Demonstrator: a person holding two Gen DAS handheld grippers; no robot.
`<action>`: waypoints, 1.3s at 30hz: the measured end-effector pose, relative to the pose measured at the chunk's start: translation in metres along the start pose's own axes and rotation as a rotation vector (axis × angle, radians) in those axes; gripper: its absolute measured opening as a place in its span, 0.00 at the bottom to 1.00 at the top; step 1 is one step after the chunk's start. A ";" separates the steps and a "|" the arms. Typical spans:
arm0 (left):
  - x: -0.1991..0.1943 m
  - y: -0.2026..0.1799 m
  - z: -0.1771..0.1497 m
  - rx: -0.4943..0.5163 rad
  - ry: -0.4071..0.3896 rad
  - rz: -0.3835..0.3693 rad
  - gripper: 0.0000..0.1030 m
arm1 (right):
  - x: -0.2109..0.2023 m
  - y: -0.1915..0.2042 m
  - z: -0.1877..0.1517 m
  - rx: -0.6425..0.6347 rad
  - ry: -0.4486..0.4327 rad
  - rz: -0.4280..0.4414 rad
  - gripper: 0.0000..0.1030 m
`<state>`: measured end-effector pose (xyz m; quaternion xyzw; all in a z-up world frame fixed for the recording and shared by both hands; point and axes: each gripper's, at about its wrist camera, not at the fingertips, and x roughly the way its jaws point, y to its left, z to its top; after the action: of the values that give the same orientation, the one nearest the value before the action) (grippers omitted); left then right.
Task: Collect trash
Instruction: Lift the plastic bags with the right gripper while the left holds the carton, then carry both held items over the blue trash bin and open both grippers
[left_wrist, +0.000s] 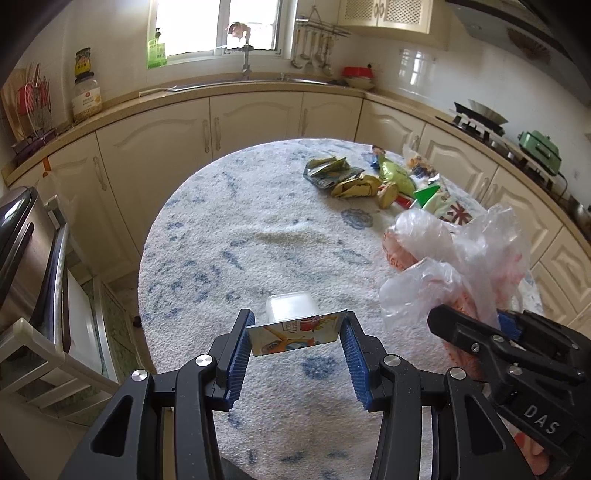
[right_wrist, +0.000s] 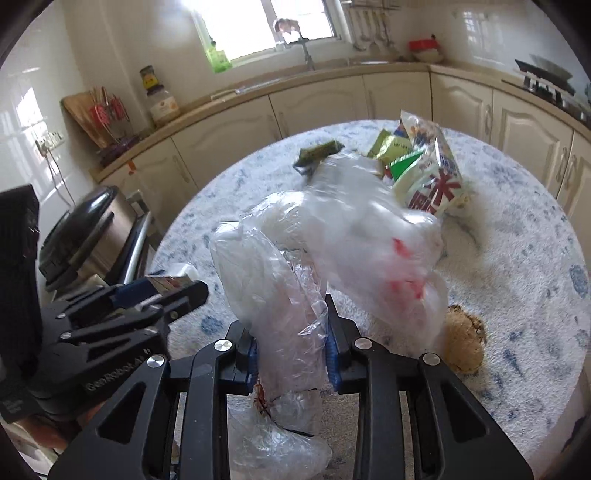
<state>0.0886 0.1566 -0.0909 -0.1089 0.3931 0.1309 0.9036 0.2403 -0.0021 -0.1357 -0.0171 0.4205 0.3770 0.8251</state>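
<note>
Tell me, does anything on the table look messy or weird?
Yes. Crumpled snack wrappers lie heaped at the table's far side, and a brown crumbly lump sits alone on the cloth beside the plastic bag.

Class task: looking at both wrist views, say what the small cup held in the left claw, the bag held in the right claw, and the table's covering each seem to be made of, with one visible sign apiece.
Small cup: likely translucent, matte plastic, with a glossy printed foil or paper lid.

Bag: thin, clear, crinkly plastic film; the table shows through.

Table covering: looks like soft, nubby fabric, white with a blue pattern.
</note>
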 end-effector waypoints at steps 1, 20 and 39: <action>-0.002 -0.002 0.001 0.003 -0.006 -0.004 0.42 | -0.004 0.000 0.002 0.006 -0.014 0.002 0.27; -0.032 -0.071 0.025 0.161 -0.110 -0.147 0.42 | -0.118 -0.054 0.019 0.166 -0.299 -0.094 0.27; 0.006 -0.210 0.024 0.407 -0.020 -0.437 0.42 | -0.196 -0.172 -0.060 0.493 -0.329 -0.446 0.27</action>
<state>0.1764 -0.0334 -0.0597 -0.0064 0.3695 -0.1472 0.9175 0.2373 -0.2651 -0.0855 0.1519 0.3464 0.0731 0.9228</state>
